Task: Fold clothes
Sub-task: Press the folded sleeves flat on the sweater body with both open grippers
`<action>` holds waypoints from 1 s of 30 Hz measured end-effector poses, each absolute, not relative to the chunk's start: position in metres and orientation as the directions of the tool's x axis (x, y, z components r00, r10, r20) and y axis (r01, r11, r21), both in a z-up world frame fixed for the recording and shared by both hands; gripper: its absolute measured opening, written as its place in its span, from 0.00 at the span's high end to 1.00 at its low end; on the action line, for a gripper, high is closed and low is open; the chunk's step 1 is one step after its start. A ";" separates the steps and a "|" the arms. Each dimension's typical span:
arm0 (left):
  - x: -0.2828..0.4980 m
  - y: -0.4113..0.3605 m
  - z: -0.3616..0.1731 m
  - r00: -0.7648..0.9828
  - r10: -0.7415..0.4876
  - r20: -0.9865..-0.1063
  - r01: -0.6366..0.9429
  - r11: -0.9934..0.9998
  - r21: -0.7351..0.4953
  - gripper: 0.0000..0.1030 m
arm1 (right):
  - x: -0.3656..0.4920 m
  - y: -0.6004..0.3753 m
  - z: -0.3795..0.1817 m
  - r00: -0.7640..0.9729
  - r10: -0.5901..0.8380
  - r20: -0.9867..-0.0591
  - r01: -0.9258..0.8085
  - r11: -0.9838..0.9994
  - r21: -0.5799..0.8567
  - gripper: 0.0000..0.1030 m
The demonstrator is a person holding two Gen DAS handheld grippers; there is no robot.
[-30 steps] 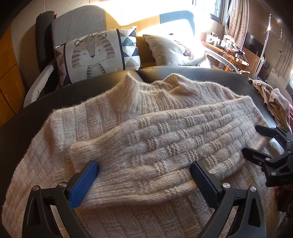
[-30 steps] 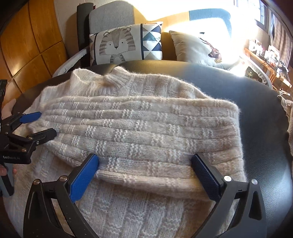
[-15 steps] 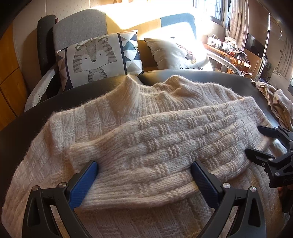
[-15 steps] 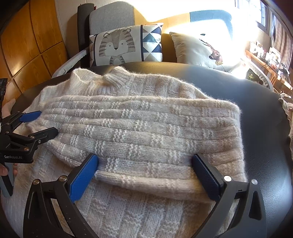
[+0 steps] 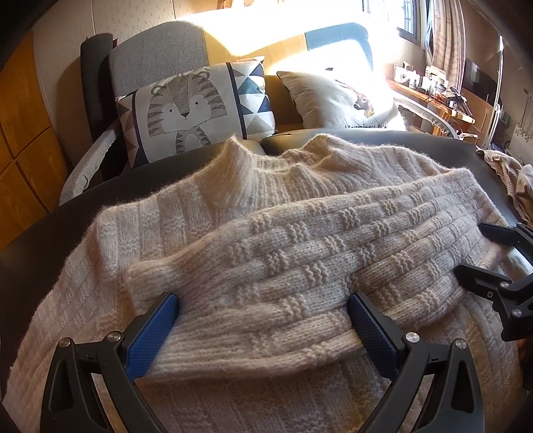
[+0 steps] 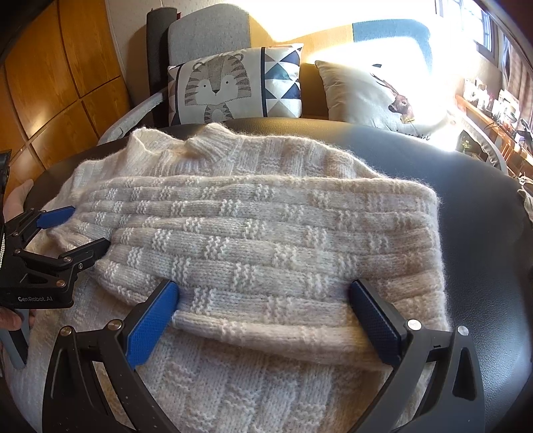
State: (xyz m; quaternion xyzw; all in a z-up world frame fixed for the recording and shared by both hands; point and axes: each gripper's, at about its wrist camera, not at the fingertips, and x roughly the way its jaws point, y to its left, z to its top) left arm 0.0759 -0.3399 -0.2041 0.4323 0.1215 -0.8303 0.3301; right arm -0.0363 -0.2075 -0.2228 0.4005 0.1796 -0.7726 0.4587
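Harsh sunlight from the window (image 5: 408,16) blows out the sofa back (fisheye edges bend, corners vignette).

left gripper (image 5: 263,328) jaws spread wide, blue-padded fingers (image 5: 151,328) low and pointing forward, right gripper (image 6: 265,319) same deal, wide open, both side by side, bit of bare hand (image 6: 15,200) behind the left one
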 end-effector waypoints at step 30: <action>0.075 -0.347 -0.205 -0.431 -0.418 -0.799 0.654 -0.755 0.043 0.00 | -0.033 -0.213 -0.222 -0.288 -0.546 -0.787 0.848 -0.527 0.056 0.00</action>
